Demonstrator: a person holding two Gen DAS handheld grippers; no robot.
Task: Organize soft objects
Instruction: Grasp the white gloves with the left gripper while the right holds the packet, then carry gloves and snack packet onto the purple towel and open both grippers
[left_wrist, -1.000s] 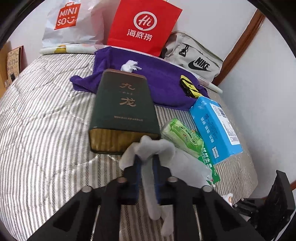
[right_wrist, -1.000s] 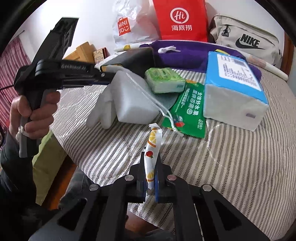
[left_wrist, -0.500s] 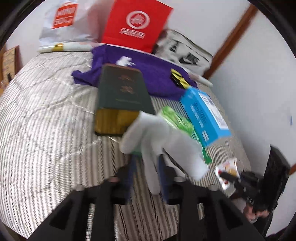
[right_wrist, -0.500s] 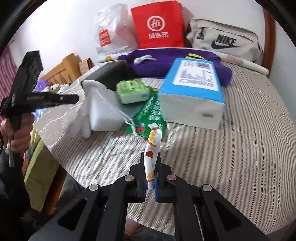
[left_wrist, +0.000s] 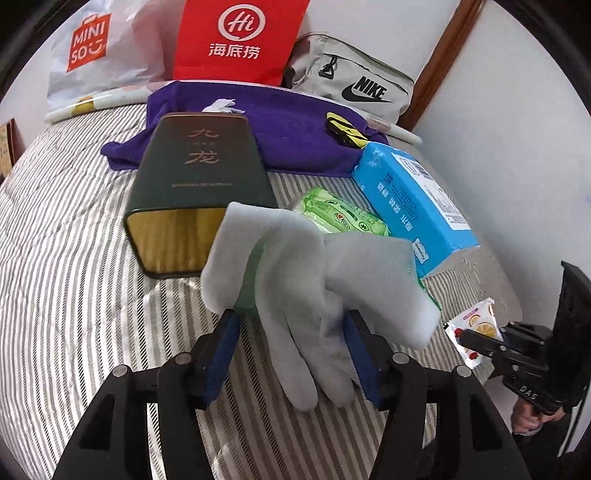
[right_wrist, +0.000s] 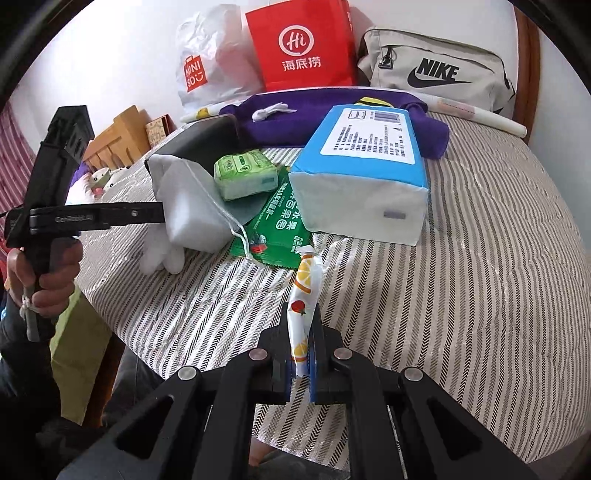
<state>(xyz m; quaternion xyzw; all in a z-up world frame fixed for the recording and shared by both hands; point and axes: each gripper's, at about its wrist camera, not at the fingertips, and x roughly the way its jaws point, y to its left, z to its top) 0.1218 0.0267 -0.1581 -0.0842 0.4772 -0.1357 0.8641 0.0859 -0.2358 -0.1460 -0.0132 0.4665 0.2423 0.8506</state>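
Observation:
A white glove (left_wrist: 295, 295) lies on the striped bed between the wide-open jaws of my left gripper (left_wrist: 291, 354); nothing pinches it. It also shows in the right wrist view (right_wrist: 162, 254), under a white drawstring pouch (right_wrist: 192, 210). My right gripper (right_wrist: 303, 369) is shut on a small fruit-print sachet (right_wrist: 304, 295), held upright above the bed's near edge; the sachet also shows at the right of the left wrist view (left_wrist: 476, 325). A green tissue pack (left_wrist: 340, 216), a blue tissue pack (left_wrist: 413, 199) and a purple cloth (left_wrist: 295, 129) lie further back.
A dark green tin box (left_wrist: 199, 184) lies left of the glove. A flat green packet (right_wrist: 280, 229) lies under the tissue packs. A red bag (left_wrist: 240, 37), a Miniso bag (left_wrist: 96, 48) and a Nike bag (left_wrist: 354, 81) stand against the wall. The bed edge (right_wrist: 110, 317) is near.
My left gripper has opened and let go of the white glove, which now rests on the bed. My right gripper still holds the sachet and has shifted slightly.

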